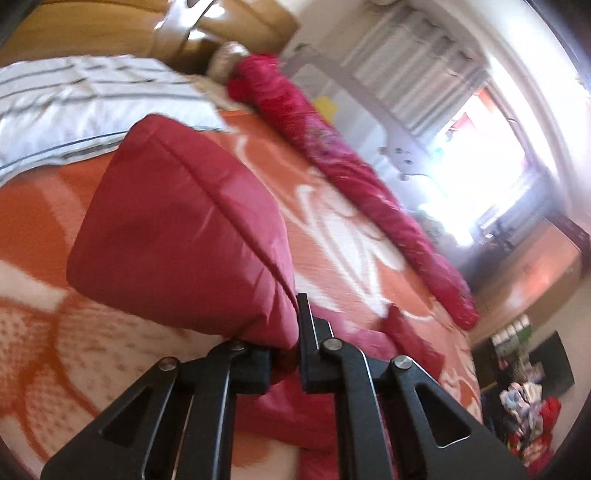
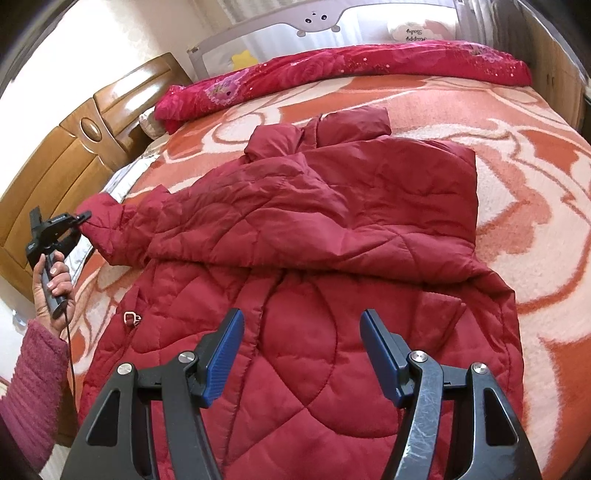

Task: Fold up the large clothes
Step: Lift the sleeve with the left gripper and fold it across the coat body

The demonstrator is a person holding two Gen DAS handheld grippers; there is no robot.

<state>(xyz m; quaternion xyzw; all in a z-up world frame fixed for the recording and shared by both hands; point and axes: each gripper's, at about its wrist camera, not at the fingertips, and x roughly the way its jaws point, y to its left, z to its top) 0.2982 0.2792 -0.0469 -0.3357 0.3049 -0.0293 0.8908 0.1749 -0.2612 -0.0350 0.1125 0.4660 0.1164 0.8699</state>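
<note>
Because the padded coat (image 2: 295,236) looks soft, bulky and slippery, the left gripper (image 2: 83,218) pinches its cuff (image 1: 177,236) at frame left, while the right gripper (image 2: 301,354) hangs open above the hem, holding nothing.

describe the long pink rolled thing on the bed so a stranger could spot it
Start at the bed's orange and cream floral blanket. Along its far edge, against the grey mesh bed rail, lies a long rolled magenta quilt. Unlike the plain dark red quilted jacket nearby, it carries a pink flower print.

Dark red quilted coat (image 2: 295,229) on orange-and-cream swirled blanket (image 2: 517,155); rolled quilt (image 2: 332,70) looks pink-flowered.
</note>
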